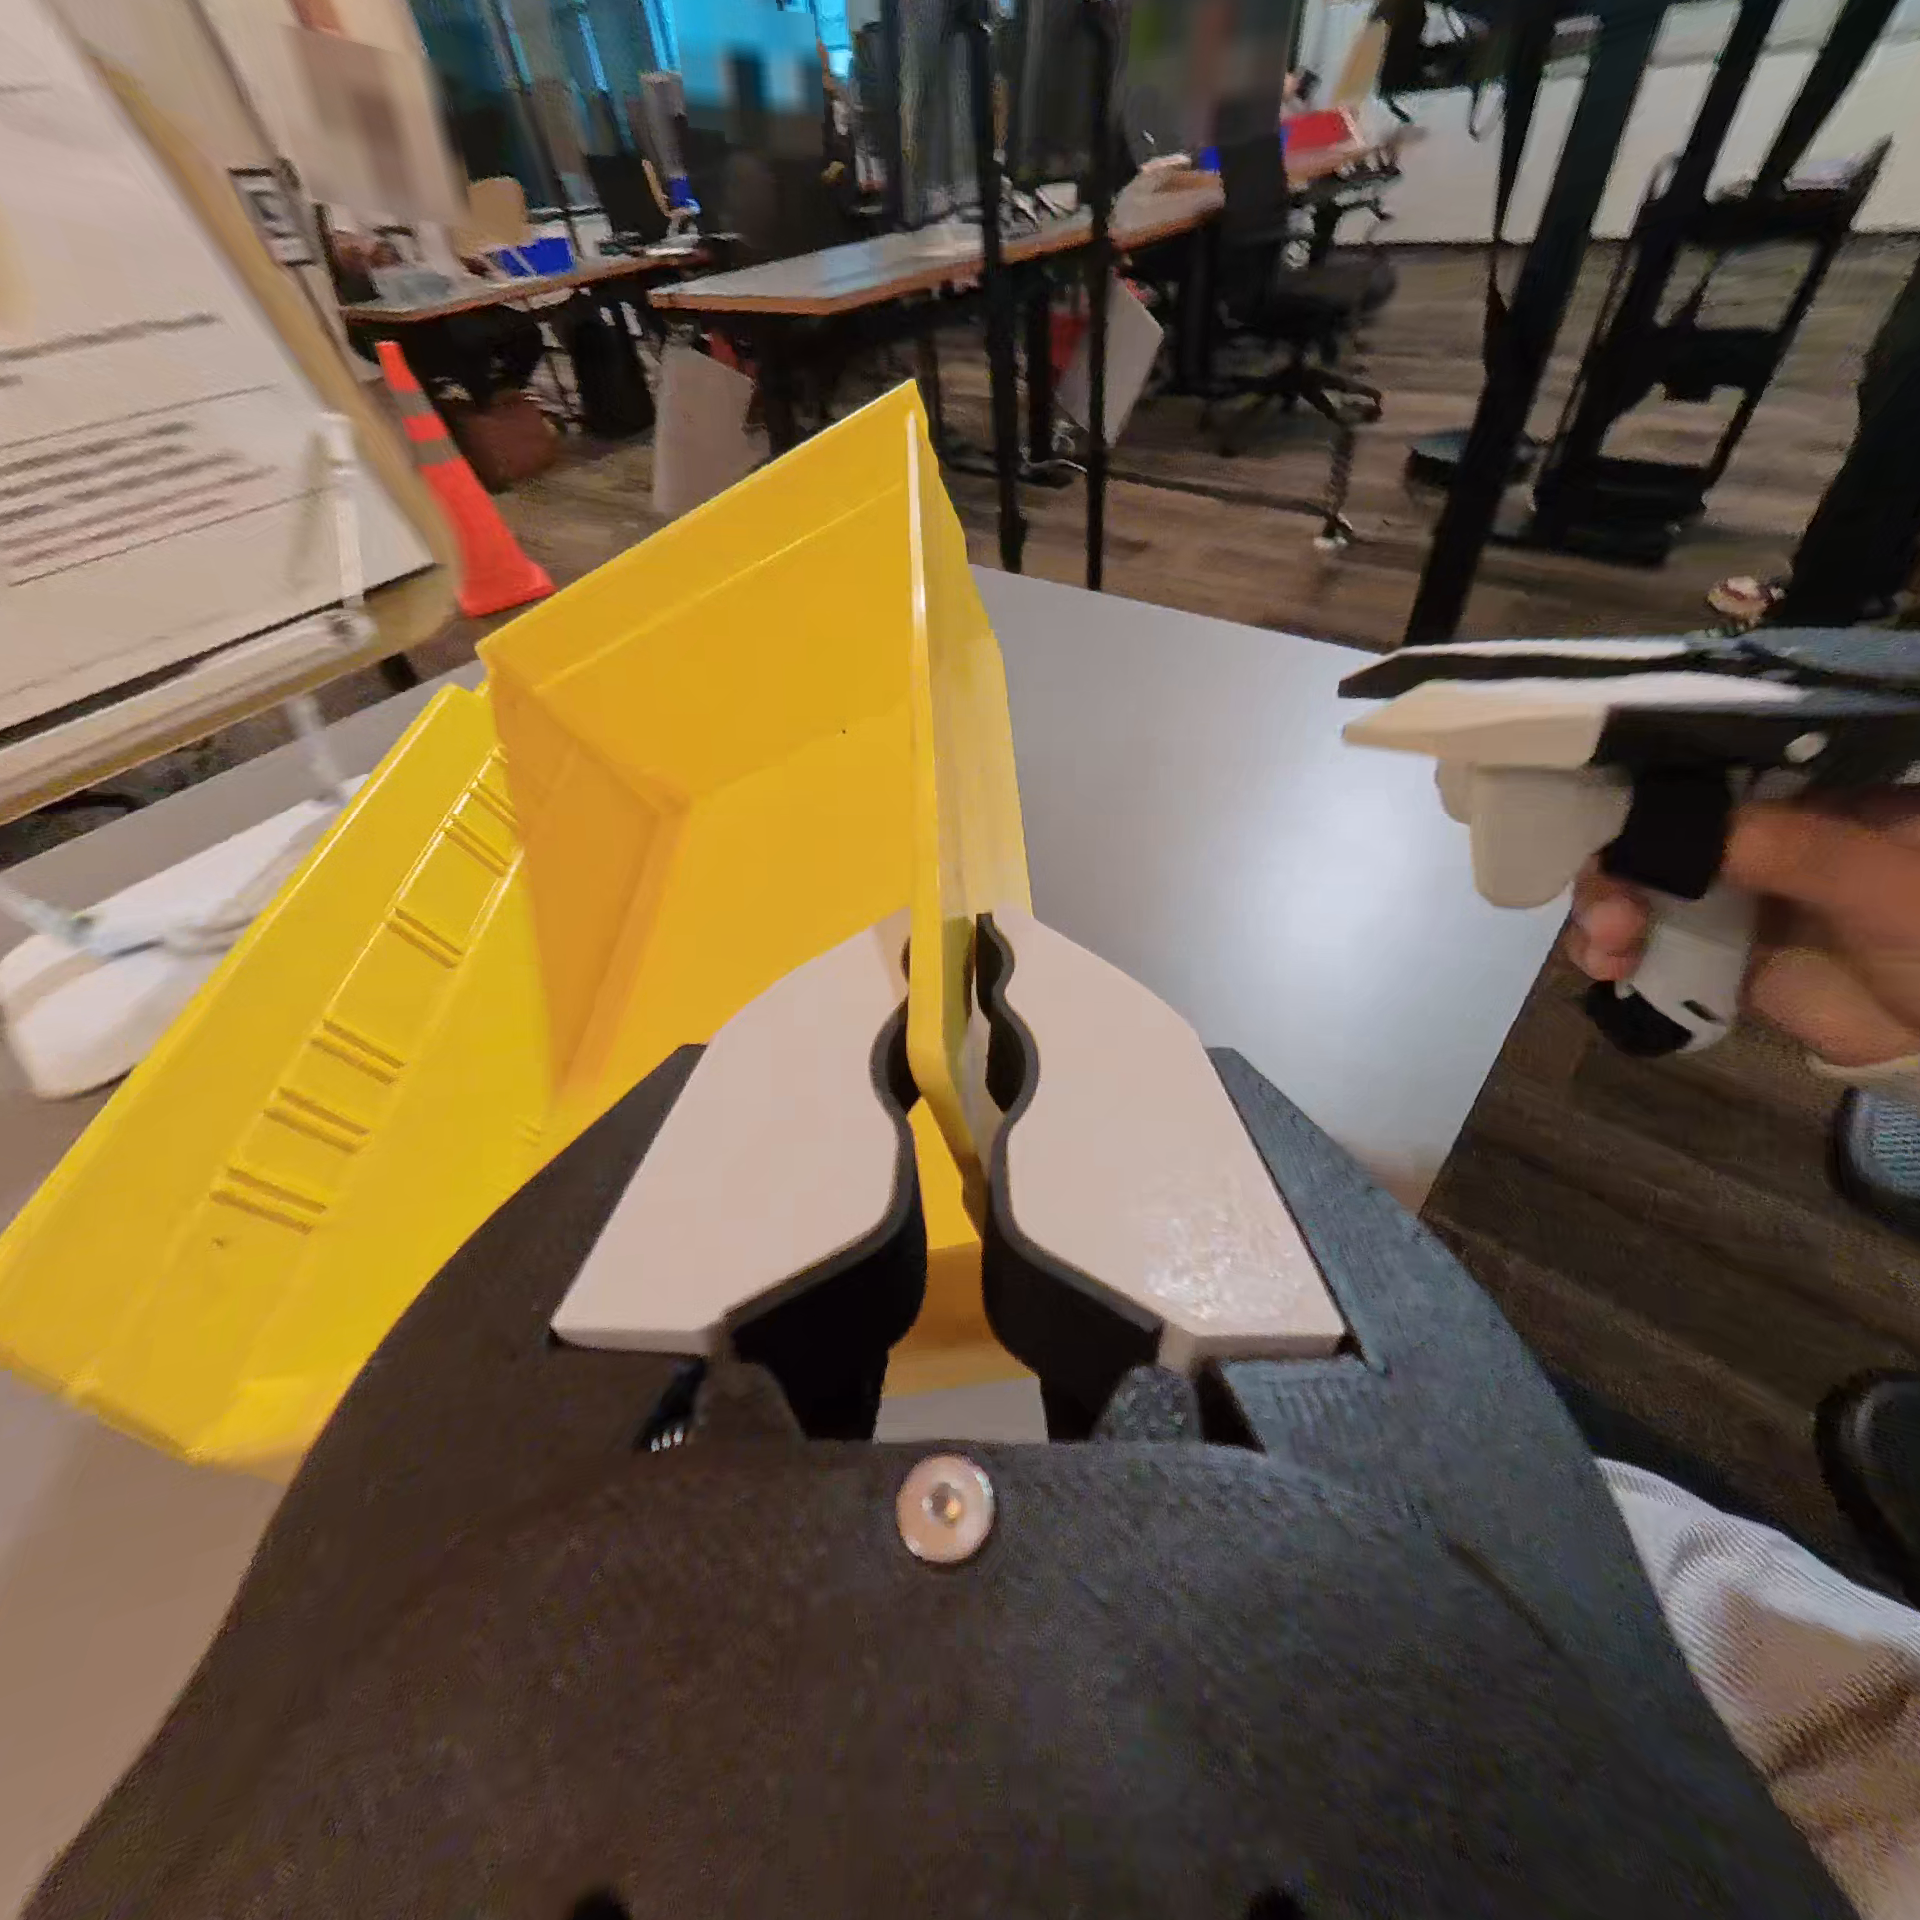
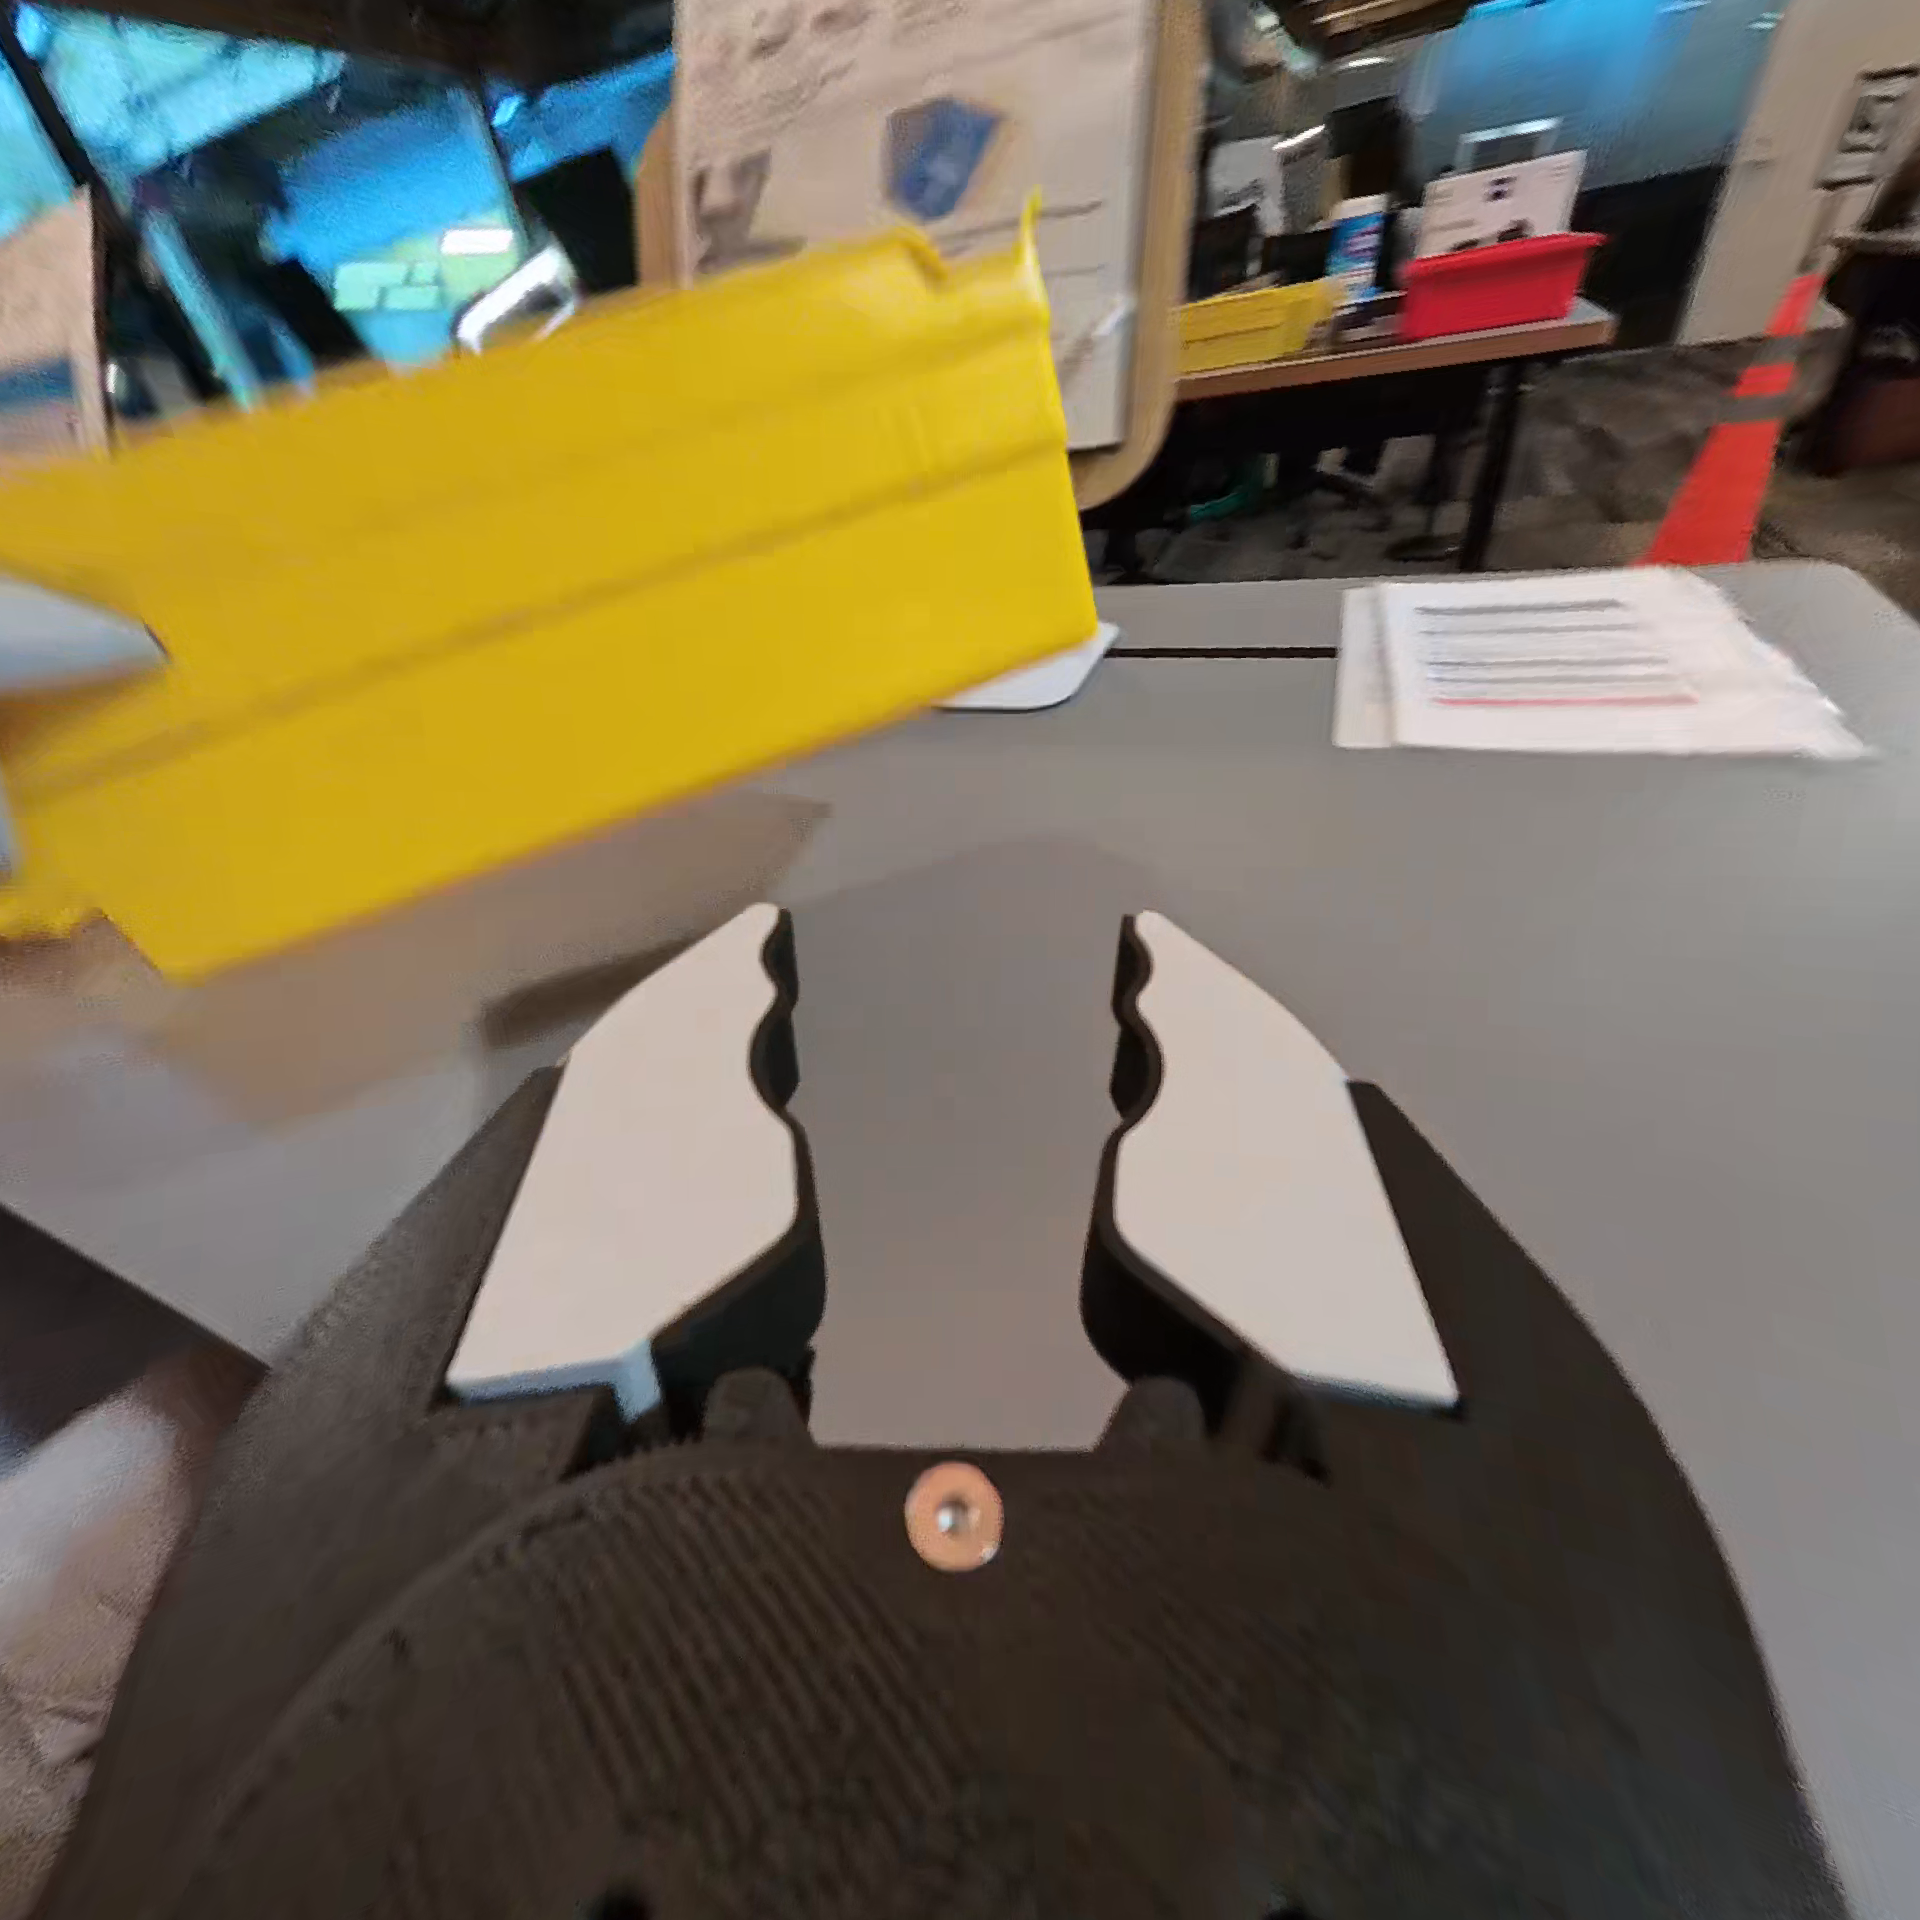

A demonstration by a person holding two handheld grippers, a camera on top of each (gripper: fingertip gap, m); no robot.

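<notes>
Yellow bin (image 1: 665, 790): an open plastic bin, lifted and tilted above the grey counter (image 1: 1226, 831); a second yellow bin (image 1: 260, 1091) lies just beside it on the left.
Left gripper (image 1: 945, 997): nearest the viewer, its fingers closed tight on the yellow bin's thin side wall.
Right gripper (image 2: 956, 935): fingers spread apart, nothing between them, over bare counter just right of the yellow bin.
Beyond the bin: a stack of papers (image 2: 1579, 665) lies on the counter, then an orange cone (image 1: 457, 499) on the floor, well apart.
Risk: the hold is on one thin wall only; the tilted bin could twist or slip free.
Unclear: the yellow bin is blurred in the right wrist view; its underside is hidden.
</notes>
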